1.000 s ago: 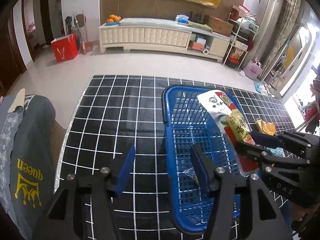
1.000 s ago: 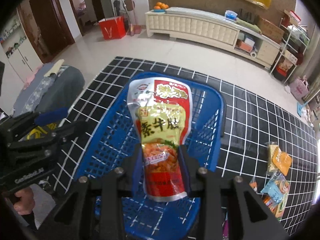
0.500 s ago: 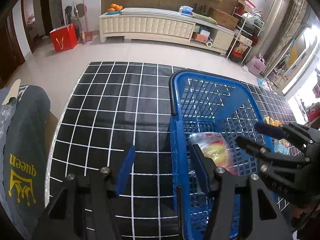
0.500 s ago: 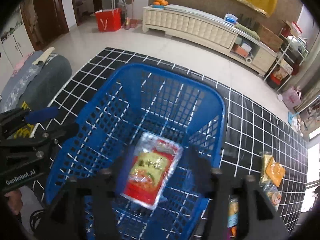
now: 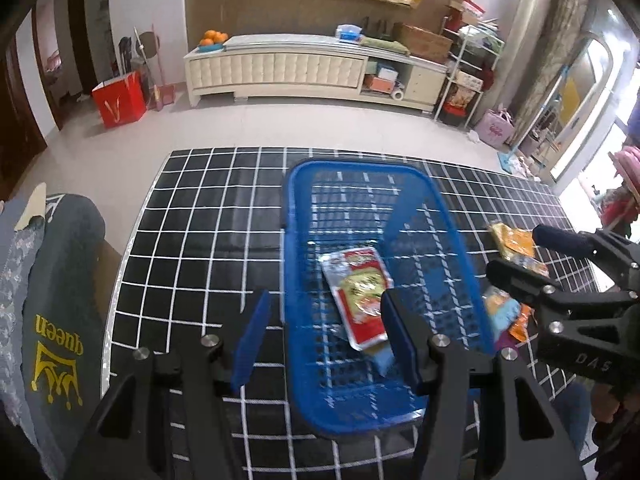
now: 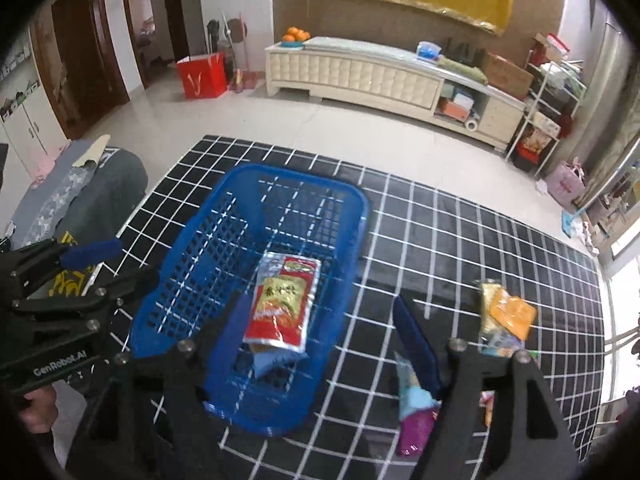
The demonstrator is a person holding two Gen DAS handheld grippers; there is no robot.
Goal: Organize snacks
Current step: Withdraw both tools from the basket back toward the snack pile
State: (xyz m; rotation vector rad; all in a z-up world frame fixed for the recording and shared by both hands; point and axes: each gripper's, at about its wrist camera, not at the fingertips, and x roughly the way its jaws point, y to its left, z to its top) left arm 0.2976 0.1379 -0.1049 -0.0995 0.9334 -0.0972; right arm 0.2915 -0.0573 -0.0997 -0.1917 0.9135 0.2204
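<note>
Here the black mat (image 6: 460, 240) with white grid lines covers the tabletop, and on it stands the blue basket (image 6: 192, 248), the biggest thing on it. Inside the basket, on its bottom, lies the red and yellow pouch (image 6: 282, 304), flat and a little tilted, with a small light blue packet (image 6: 272, 360) partly under its near end. To the right of the basket, apart from it, some more snacks (image 6: 506, 316) lie on the mat, and a purple packet (image 6: 416, 420) lies closer to the camera. The right hand-held gripper (image 6: 326, 336) hangs above the near right edge of the basket; its jaws have just been opening, they stand wide and nothing is between them. The left hand-held gripper (image 5: 324, 334) is about half open over the left rim of the basket and holds nothing.
</note>
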